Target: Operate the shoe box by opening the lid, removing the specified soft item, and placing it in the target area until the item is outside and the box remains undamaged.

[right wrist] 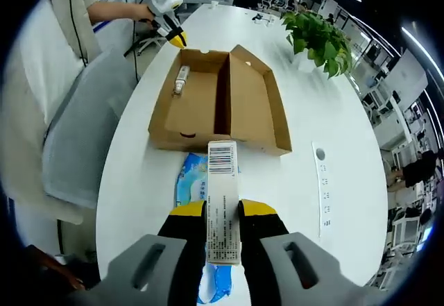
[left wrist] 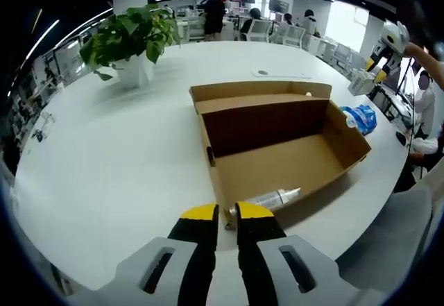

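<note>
One item out | my right gripper [right wrist: 223, 212] clamps a barcoded white tube [right wrist: 223, 202] at frame bottom, over the blue wipes pack [right wrist: 189, 181] | left gripper [left wrist: 227, 216] jaws nearly together, empty, at shoe box [left wrist: 277, 160] rim | lower gently beside wipes, clear of cardboard.

Left gripper [left wrist: 227, 212]: black jaws tipped in yellow, seated in grey slotted mounts. Right gripper [right wrist: 223, 209] is built alike. A pale short-sleeved top is worn by the person [right wrist: 52, 63].

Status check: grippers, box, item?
Right gripper shut on white barcoded carton, above blue soft pack. Left gripper shut, empty. Brown cardboard shoe box open, silver tube inside.
</note>
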`<state>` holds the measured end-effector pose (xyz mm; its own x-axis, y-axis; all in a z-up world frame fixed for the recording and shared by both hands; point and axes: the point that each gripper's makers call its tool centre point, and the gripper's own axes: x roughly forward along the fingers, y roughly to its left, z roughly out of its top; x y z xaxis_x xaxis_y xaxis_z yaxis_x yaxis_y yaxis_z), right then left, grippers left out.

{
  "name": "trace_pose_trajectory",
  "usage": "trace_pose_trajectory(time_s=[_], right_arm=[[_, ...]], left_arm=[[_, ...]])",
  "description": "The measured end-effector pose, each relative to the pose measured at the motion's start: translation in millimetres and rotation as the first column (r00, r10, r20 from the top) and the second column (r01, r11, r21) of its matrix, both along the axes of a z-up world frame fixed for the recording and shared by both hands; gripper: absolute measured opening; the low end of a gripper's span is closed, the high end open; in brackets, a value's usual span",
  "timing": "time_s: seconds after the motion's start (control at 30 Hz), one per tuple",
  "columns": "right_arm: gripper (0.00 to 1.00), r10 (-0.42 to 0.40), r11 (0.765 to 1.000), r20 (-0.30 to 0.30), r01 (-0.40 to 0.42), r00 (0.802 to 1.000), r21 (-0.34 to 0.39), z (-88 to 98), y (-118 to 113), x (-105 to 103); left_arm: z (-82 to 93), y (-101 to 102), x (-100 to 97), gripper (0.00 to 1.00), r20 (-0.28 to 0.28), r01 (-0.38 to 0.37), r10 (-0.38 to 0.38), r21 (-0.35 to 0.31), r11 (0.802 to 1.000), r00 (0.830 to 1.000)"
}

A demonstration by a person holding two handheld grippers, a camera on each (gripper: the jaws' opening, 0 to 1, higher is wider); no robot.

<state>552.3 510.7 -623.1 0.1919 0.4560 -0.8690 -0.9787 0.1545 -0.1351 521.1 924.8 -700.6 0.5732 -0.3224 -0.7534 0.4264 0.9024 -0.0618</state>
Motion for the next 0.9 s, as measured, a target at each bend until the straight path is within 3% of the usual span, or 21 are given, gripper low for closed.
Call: trace_pose_trajectory(time_s=[0.5,0.9], right_arm=[[0.15,-0.023,0.997,0.000,0.023,1.000,-0.069,-30.2,-51.5,16.9],[0.15,-0.049,0.993,-0.010,0.048,0.999,-0.105,-65.8,-87.1,26.5]], left_arm=[[-2.0,-1.3,1.4,0.08,-0.007,0.008,-0.008,0.020,1.000,1.000],[-1.8,-2.0,-0.2,0.09,-0.014,0.010,-0.009,0.031,0.999,1.000]])
